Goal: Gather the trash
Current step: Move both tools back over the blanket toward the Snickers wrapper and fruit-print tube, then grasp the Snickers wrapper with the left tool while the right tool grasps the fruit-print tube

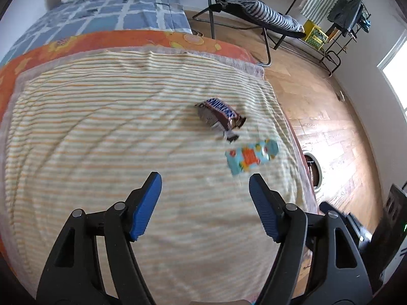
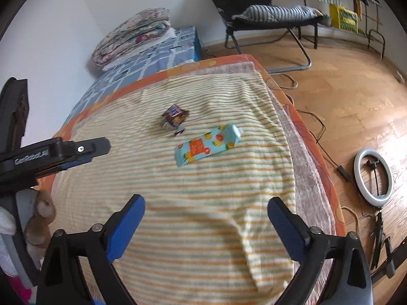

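On the ribbed striped blanket (image 1: 127,139), right of centre, lie a crumpled brown foil candy wrapper (image 1: 220,114) and a flat turquoise juice carton (image 1: 251,156). Left gripper (image 1: 204,180) and right gripper (image 2: 206,204), blue ridged pads, gape empty.

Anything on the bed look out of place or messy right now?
Yes. Two bits of litter lie on the striped blanket: a crumpled, torn-open chocolate bar wrapper and, just beside it toward the bed's edge, a light blue carton lying flat on its side. Neither belongs on bedding. No spill is visible.
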`<state>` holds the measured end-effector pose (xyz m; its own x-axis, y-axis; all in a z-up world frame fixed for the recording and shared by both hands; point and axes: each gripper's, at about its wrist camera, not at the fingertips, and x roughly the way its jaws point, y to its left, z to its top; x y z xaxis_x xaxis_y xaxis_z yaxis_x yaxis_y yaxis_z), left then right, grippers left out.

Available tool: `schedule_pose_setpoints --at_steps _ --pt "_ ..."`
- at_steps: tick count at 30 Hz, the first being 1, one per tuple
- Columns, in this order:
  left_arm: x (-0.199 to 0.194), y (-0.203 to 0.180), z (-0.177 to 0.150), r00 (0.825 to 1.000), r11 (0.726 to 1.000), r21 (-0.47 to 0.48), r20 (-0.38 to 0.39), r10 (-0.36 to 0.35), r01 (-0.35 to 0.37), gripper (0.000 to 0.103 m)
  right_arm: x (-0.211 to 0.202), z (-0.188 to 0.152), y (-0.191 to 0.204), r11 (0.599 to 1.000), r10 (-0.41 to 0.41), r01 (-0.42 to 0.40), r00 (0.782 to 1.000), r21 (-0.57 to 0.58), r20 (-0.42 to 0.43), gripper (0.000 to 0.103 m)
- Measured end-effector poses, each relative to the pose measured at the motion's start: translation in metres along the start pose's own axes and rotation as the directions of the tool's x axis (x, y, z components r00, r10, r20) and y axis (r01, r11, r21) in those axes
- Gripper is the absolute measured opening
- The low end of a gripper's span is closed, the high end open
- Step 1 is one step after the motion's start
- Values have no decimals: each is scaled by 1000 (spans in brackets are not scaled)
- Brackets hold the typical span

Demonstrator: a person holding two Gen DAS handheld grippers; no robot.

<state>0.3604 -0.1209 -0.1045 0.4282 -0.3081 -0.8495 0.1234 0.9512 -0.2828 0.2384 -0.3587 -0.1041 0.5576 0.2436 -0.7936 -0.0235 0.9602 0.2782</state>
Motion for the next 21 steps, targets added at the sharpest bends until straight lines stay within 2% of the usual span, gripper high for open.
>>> schedule_pose_setpoints --at_steps 6,11,17,21 --pt "39 -11 32 1000 1000 -26 -19 -15 15 73 23 21 -18 999 9 -9 1000 45 -9 83" --pt "63 -15 54 1000 997 -70 -21 -15 14 74 44 35 -29 994 48 -45 998 103 -28 77" --pt "91 -14 72 999 993 -116 -44 29 -34 76 69 43 -35 990 46 -40 998 139 -44 70" --pt "104 -25 77 996 994 -65 -48 81 -84 76 79 49 -37 990 18 -13 999 144 -39 61"
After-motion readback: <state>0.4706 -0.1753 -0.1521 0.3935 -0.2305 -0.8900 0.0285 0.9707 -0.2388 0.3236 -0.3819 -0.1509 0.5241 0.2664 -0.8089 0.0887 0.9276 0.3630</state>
